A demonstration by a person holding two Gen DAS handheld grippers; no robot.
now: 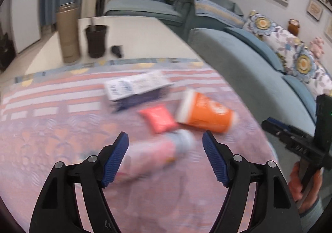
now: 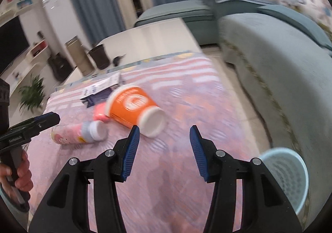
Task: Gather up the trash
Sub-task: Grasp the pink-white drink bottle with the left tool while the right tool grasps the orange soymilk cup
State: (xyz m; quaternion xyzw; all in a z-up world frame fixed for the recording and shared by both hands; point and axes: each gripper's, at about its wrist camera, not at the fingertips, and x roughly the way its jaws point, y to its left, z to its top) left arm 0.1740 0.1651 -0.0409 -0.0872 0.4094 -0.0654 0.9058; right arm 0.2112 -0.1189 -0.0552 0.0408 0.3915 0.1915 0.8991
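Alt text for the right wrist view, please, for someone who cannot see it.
The open right claw hovers over a pink patterned cloth near a tipped orange paper cup, a pink bottle lying on its side and a white carton. A pale blue basket stands at lower right.

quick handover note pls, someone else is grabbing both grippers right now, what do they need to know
Left gripper: open, empty, lined up on the pink bottle lying on its side on the rug.
Right gripper: open, empty, just short of the tipped orange cup.
Also on the rug: a small pink packet beside the cup and a white and dark blue box behind it.
The light blue bin stands at the rug's right side by the sofa.
Done: nothing visibly binned; the bin's inside can't be seen.
Left: all four pieces.
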